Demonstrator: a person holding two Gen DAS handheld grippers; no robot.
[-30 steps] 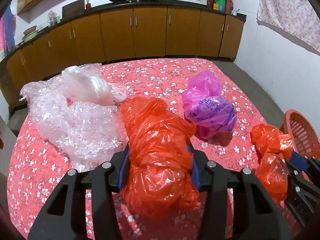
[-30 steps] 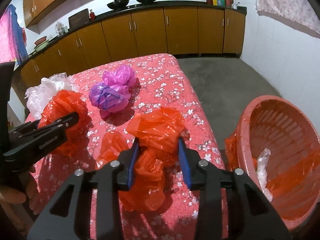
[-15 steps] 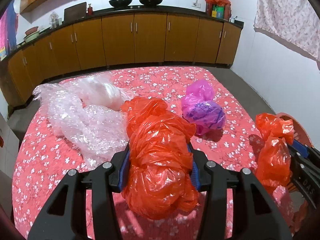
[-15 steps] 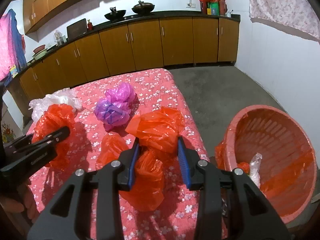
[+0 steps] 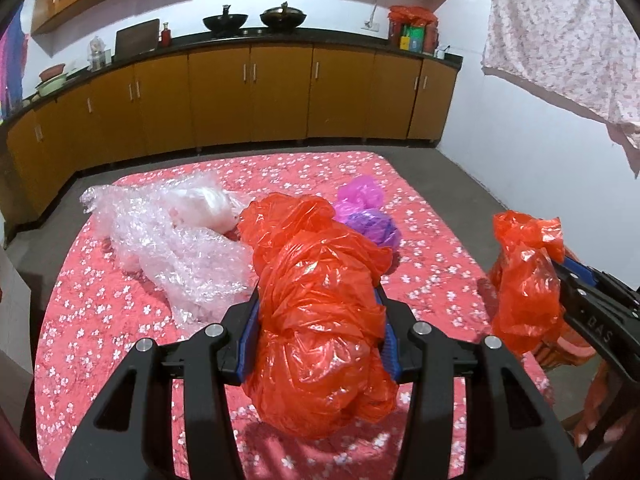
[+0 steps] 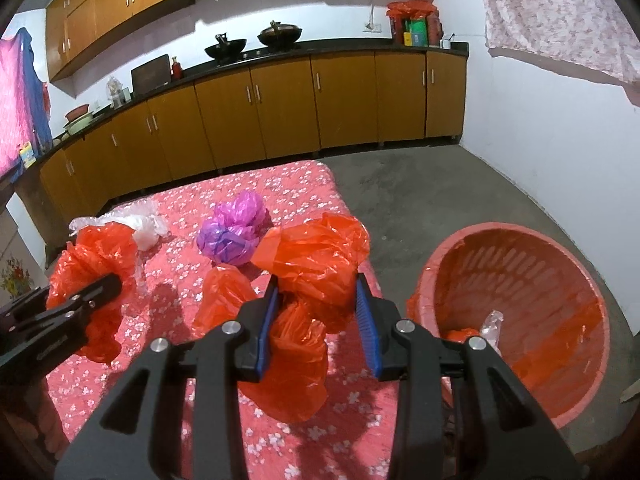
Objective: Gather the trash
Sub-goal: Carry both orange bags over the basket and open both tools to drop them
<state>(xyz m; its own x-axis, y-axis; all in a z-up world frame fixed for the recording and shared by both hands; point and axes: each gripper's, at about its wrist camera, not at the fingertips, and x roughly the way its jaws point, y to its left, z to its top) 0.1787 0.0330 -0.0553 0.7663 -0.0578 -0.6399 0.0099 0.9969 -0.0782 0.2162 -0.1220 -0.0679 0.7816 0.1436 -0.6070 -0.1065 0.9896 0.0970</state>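
Note:
My left gripper [image 5: 318, 320] is shut on a large crumpled orange plastic bag [image 5: 320, 320] and holds it above the flowered red bed cover [image 5: 100, 320]. My right gripper [image 6: 318, 312] is shut on a smaller orange plastic bag [image 6: 316, 276], held above the bed's right edge. That bag [image 5: 524, 280] also shows at the right in the left wrist view. A purple and pink bag [image 6: 236, 234] and clear bubble wrap [image 5: 172, 240] lie on the bed. The orange-pink basket [image 6: 520, 320] stands on the floor right of the bed, with some trash inside.
Another small orange bag [image 6: 220, 296] lies on the bed left of my right gripper. Brown kitchen cabinets [image 5: 248, 96] run along the far wall, with woks on the counter. Bare grey floor [image 6: 440, 192] lies beyond the bed. A flowered cloth [image 5: 560, 40] hangs at upper right.
Both grippers have risen with their orange bags, lifting them off the bed. The right gripper has moved a little toward the basket.

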